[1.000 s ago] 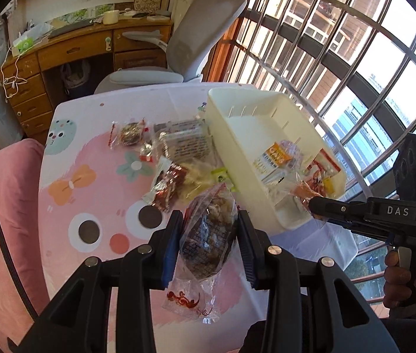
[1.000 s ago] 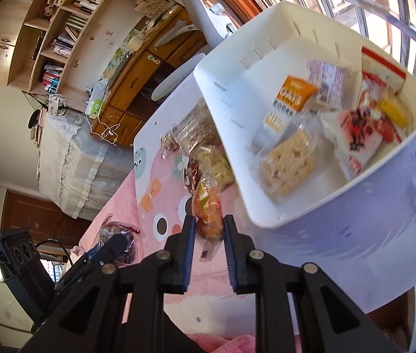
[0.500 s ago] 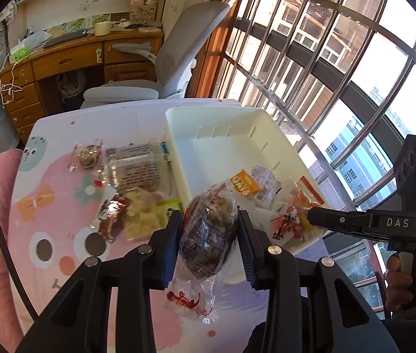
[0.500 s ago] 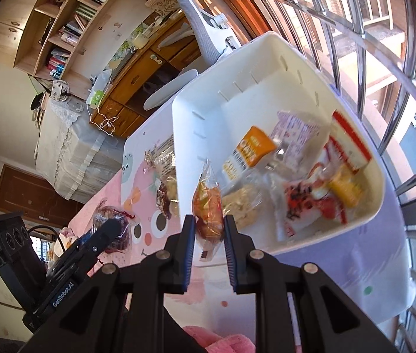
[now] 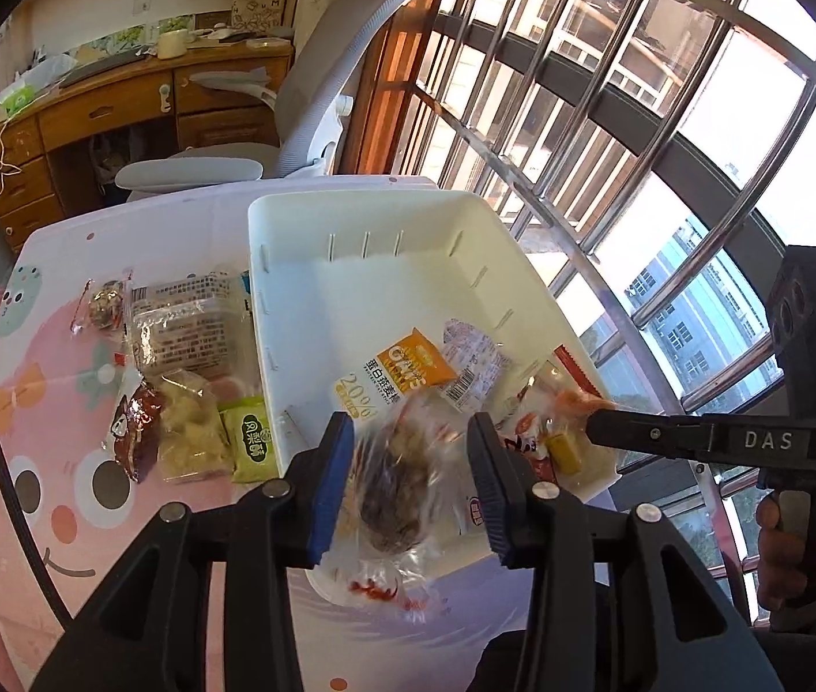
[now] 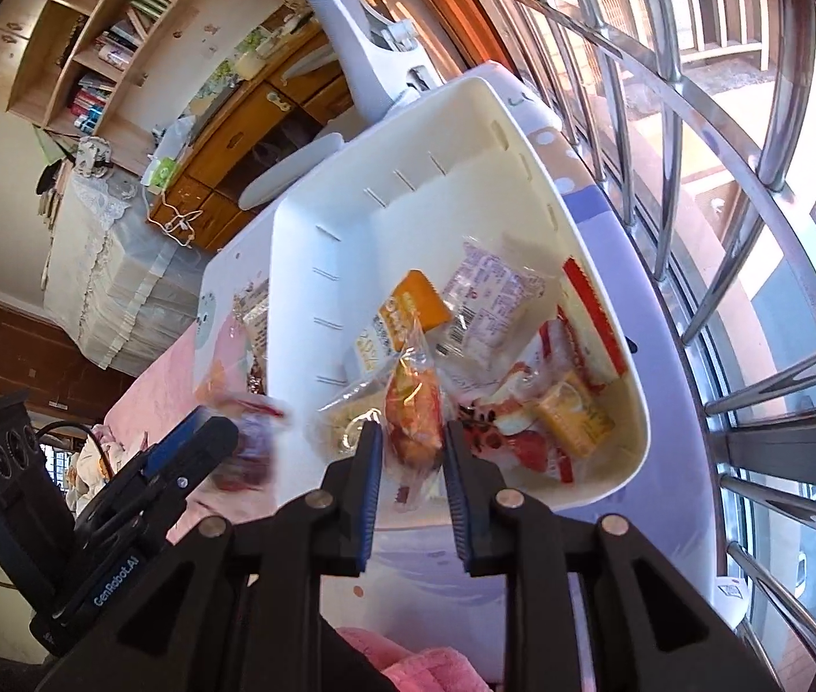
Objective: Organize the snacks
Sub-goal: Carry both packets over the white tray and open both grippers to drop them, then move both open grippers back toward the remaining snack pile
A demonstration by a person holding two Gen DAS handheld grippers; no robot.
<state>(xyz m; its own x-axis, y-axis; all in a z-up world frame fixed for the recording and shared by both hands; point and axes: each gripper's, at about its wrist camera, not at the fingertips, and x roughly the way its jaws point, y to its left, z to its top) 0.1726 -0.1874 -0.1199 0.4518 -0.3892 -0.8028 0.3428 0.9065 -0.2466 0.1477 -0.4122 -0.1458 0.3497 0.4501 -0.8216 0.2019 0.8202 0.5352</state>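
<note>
Snacks: several already in white bin (image 5: 373,219), more on tablecloth (image 5: 50,403) left of it, incl. green packet (image 5: 249,438) & brown wrapper (image 5: 134,432). Left gripper (image 5: 408,478) over bin's near end, fingers spread, dark-filled clear bag (image 5: 399,490) blurred between them, prob. slipping free, can't tell if pads touch. Right gripper (image 6: 408,461) clamped on orange-red snack bag (image 6: 412,415), above bin's near wall. Best: carry fwd past rim, lower close over pile, then part fingers; avoid dropping on rim. Pull left back w/o snagging wrapper.
</note>
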